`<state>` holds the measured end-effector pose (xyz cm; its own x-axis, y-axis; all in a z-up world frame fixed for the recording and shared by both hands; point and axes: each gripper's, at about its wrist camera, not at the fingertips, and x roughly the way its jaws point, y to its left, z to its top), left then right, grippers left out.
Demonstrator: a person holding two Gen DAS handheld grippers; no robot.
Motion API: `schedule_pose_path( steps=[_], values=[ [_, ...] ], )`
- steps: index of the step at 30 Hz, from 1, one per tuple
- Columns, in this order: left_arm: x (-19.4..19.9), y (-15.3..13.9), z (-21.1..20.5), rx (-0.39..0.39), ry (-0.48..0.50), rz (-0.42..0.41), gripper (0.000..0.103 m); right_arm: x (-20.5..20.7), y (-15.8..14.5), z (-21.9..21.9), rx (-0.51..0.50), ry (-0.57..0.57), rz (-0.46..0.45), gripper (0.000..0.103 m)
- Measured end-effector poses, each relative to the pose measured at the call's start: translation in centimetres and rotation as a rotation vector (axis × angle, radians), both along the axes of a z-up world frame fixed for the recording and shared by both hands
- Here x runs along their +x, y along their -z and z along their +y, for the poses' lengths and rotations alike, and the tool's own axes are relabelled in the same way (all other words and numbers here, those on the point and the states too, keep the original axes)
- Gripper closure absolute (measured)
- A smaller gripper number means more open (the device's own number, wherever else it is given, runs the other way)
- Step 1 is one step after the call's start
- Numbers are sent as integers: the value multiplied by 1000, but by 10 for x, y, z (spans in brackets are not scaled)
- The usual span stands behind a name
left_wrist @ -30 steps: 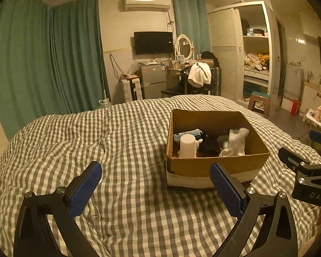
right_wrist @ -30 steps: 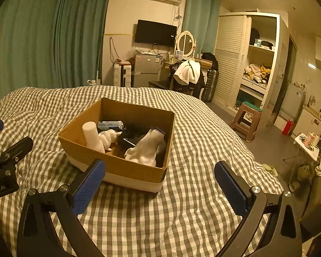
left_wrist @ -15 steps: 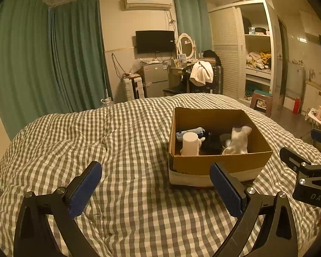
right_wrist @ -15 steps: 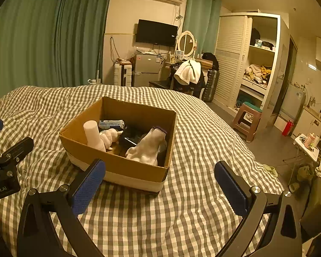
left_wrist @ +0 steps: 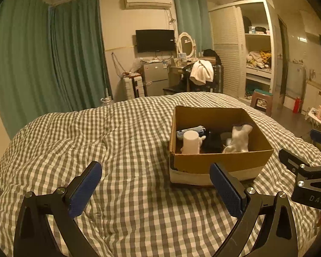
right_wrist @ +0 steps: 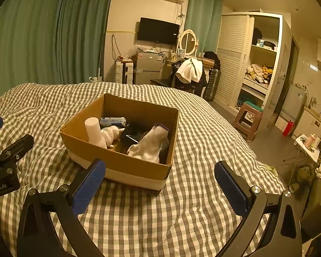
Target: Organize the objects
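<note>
An open cardboard box [left_wrist: 222,161] [right_wrist: 122,162] sits on the checked bed cover. Inside it are a white cylinder [left_wrist: 190,142] [right_wrist: 93,128], a white glove [left_wrist: 238,138] [right_wrist: 149,144], a blue-and-white packet [left_wrist: 190,129] [right_wrist: 113,120], a small white item [right_wrist: 113,133] and dark items [right_wrist: 131,137]. My left gripper [left_wrist: 156,185] is open and empty, held over the cover to the left of the box's near side. My right gripper [right_wrist: 160,182] is open and empty, just in front of the box's near right corner. Each gripper shows at the edge of the other's view.
The grey-and-white checked bed cover [left_wrist: 96,145] fills the foreground. Beyond the bed are green curtains [left_wrist: 53,60], a small fridge [left_wrist: 155,78], a chair with a white towel [left_wrist: 201,71], a wardrobe [right_wrist: 252,60] and a stool [right_wrist: 248,120]. The bed's right edge drops to the floor.
Both views have shifted slightly, with the box sitting a little farther and higher in frame. Both grippers stay open and empty.
</note>
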<state>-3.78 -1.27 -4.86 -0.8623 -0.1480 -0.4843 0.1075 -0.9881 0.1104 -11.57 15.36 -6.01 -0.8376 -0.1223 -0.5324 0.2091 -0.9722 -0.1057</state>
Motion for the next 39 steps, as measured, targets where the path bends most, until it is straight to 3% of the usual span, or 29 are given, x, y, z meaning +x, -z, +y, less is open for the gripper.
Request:
schedule_pose_path(
  steps=[39],
  values=[
    [1, 1, 4, -5, -25, -17, 0, -5, 13, -3, 20, 2, -30, 1]
  ],
)
